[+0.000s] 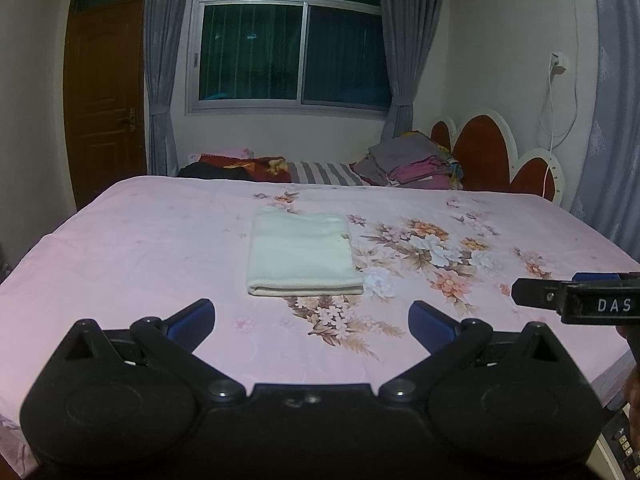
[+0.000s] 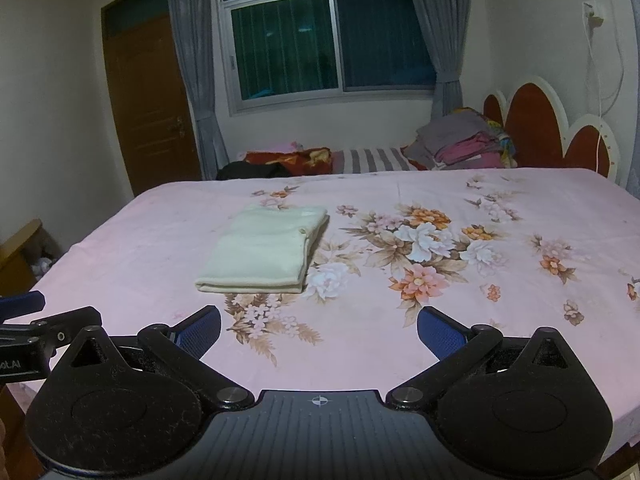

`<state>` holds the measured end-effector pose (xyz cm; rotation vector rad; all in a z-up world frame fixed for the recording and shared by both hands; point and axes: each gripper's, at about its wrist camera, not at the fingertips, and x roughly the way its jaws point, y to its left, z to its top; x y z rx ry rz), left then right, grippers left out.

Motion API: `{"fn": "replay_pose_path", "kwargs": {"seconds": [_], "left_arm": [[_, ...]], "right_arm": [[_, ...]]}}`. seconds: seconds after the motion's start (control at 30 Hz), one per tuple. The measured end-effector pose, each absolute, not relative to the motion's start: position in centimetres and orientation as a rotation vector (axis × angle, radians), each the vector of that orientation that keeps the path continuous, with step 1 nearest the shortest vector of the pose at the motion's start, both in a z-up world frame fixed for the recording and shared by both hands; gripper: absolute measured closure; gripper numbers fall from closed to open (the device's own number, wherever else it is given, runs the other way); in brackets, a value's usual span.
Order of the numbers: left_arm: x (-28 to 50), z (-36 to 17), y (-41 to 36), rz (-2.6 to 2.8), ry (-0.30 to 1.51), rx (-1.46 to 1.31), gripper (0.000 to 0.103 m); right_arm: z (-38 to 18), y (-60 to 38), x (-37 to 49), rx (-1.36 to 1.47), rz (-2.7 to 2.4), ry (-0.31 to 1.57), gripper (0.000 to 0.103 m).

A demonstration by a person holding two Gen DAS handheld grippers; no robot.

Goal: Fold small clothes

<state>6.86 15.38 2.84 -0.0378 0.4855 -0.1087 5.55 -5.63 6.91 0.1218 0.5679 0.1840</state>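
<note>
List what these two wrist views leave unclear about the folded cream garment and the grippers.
- Folded cream garment: what kind of garment it is; both views show only a folded top and edges.
- Its underside: hidden against the pink floral bedsheet.
- Right gripper: the left wrist view's right edge cuts it off.
- Left gripper: the right wrist view's left edge crops it to a sliver.

I see 1 small cream-white garment lying flat on the pink floral bedsheet, already folded into a neat rectangle. Its thick folded edge faces me, showing at least 2 stacked layers. From the right wrist view the same garment sits left of centre, its right edge touching the printed flowers, with a crease running across its middle.
</note>
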Motion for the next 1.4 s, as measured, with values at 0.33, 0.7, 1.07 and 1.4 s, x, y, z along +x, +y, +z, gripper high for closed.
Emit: {"fn": "replay_pose_path", "kwargs": {"seconds": [0.33, 0.7, 1.07, 1.4], "left_arm": [[6.98, 2.86, 16.00, -0.108, 0.479, -0.039, 0.000], [7.00, 2.88, 16.08, -0.106, 0.478, -0.038, 0.000], [6.99, 2.99, 16.06, -0.108, 0.477, -0.036, 0.000], [6.86, 3.34, 15.85, -0.110, 0.471, -0.024, 0.000]], "right_arm": [[7.23, -5.23, 5.68, 0.113, 0.189, 0.564, 0.000], [7.22, -4.86, 5.62, 0.110, 0.193, 0.563, 0.000], [7.23, -4.84, 5.62, 0.110, 0.195, 0.563, 0.000], [7.17, -5.09, 5.59, 0.112, 0.196, 0.562, 0.000]]}}
